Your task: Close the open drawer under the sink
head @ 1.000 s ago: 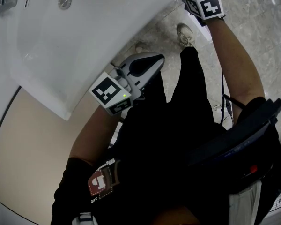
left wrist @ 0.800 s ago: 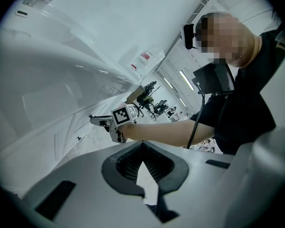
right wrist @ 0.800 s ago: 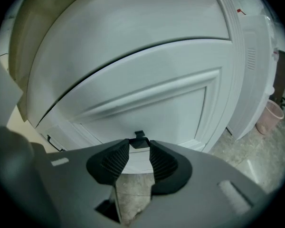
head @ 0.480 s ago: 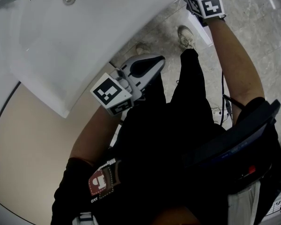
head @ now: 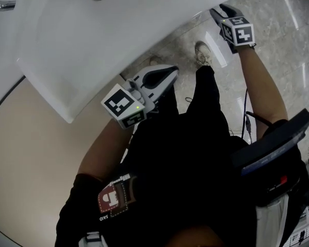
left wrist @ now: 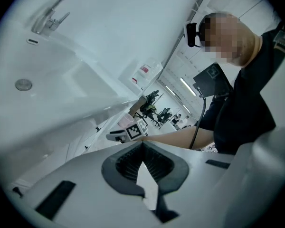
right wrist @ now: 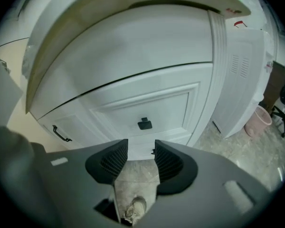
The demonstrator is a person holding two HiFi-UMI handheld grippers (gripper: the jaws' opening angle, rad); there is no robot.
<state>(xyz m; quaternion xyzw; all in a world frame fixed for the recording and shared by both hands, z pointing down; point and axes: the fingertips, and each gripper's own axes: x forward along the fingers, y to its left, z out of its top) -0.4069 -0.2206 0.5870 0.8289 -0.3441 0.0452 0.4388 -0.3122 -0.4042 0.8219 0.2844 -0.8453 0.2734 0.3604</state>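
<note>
The white cabinet under the sink (head: 82,50) fills the right gripper view. Its drawer front (right wrist: 166,103) carries a black knob (right wrist: 144,123) and looks flush with the cabinet face. My right gripper (right wrist: 141,151) points down at it from a short way off; its jaws have just been opening and stand open with nothing between them. In the head view the right gripper (head: 219,9) hangs past the sink's front edge. My left gripper (head: 171,72) is lifted beside the basin, shut and empty, and its tips (left wrist: 142,145) meet.
A tap (left wrist: 50,20) and a drain (left wrist: 23,84) sit in the basin. Left of the drawer is a door with a black handle (right wrist: 61,134). A tall white unit (right wrist: 242,75) and a pink bin (right wrist: 258,120) stand to the right. The person's shoe (head: 203,51) rests on the marble floor.
In the head view the right gripper has shifted down and to the right, away from the sink's edge. The left gripper has barely moved in the picture, while the sink has slid upward.
</note>
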